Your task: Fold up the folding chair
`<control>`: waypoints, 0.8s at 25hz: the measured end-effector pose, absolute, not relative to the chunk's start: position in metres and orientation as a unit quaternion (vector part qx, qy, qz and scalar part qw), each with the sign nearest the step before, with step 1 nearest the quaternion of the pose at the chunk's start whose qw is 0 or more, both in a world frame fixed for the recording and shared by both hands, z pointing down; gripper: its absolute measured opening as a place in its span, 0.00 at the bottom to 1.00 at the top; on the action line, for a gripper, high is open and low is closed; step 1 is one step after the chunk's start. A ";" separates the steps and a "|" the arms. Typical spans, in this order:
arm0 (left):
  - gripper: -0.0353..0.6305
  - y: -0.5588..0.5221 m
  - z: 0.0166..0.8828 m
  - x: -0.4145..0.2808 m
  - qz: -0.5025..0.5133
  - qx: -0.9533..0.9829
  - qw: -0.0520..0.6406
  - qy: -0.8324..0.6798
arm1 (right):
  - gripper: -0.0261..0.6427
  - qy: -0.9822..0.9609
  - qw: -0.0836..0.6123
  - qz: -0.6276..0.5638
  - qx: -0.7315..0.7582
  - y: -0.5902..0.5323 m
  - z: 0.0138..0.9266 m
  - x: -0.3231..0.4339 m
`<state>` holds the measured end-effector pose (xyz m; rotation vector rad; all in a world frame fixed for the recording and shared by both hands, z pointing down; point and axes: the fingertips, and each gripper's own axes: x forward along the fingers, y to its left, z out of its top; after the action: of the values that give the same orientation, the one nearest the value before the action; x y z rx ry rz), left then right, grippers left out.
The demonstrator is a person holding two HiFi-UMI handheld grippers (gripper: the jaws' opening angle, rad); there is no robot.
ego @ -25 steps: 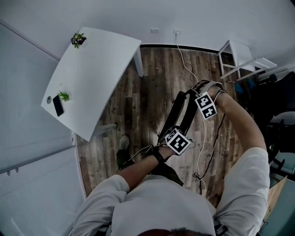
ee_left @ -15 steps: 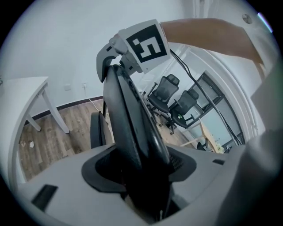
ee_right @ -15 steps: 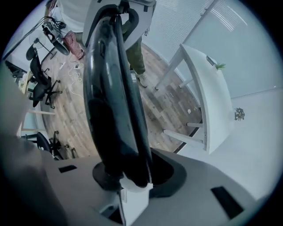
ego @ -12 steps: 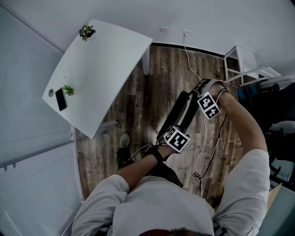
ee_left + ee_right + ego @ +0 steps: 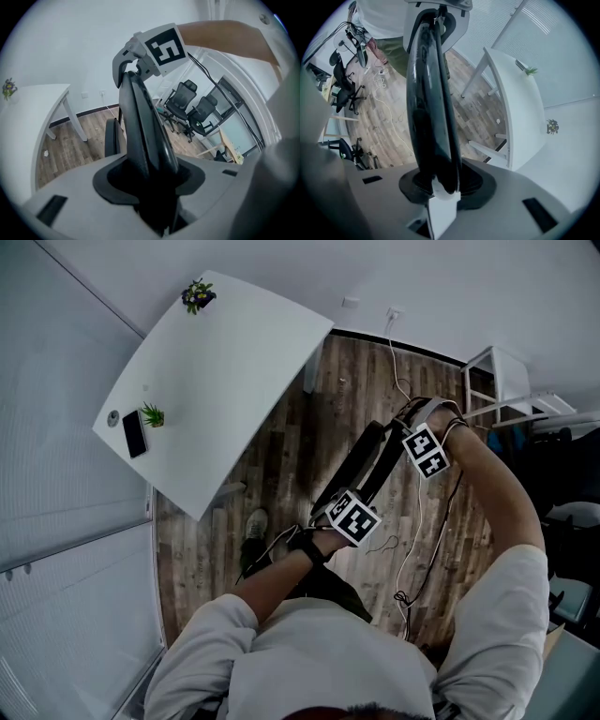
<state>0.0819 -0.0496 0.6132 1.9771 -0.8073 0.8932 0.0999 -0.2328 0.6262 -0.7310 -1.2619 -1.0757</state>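
The black folding chair [image 5: 367, 463] stands on its edge on the wood floor, its halves folded close together. My left gripper [image 5: 339, 510] grips the chair's near end. In the left gripper view the jaws [image 5: 149, 180] are closing with the dark chair edge [image 5: 140, 122] running between them. My right gripper [image 5: 419, 439] holds the far end. In the right gripper view the glossy black panel [image 5: 429, 93] rises out of the closing jaws [image 5: 439, 180]. The right gripper's marker cube [image 5: 162, 46] shows at the chair's top in the left gripper view.
A white table [image 5: 216, 371] with a phone [image 5: 134, 434] and small plants stands to the left. A white stool [image 5: 499, 381] is at the back right. Cables [image 5: 413, 540] trail over the floor. Office chairs [image 5: 187, 105] stand behind. The person's shoe [image 5: 252, 526] is beside the chair.
The chair's two halves have come closer together. Both grippers have shifted sideways with it, the left one sliding up along the near end. The table now sits further right in the head view.
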 end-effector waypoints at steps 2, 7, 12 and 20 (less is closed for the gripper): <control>0.34 -0.053 0.610 0.067 0.356 0.781 0.396 -0.326 | 0.19 -0.551 0.615 -0.469 -0.314 -0.236 0.621 0.085; 0.33 -0.060 0.605 0.020 0.360 0.775 0.386 -0.346 | 0.19 -0.558 0.606 -0.478 -0.305 -0.242 0.614 0.038; 0.33 -0.065 0.603 -0.027 0.368 0.769 0.377 -0.362 | 0.19 -0.564 0.599 -0.485 -0.297 -0.248 0.611 -0.009; 0.29 -0.085 0.601 -0.111 0.370 0.763 0.366 -0.383 | 0.20 -0.571 0.598 -0.483 -0.288 -0.264 0.611 -0.084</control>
<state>-0.1105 -0.0848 0.6009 1.9613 -0.9832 0.9517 -0.0841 -0.2644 0.6110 -0.6689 -1.3249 -1.1213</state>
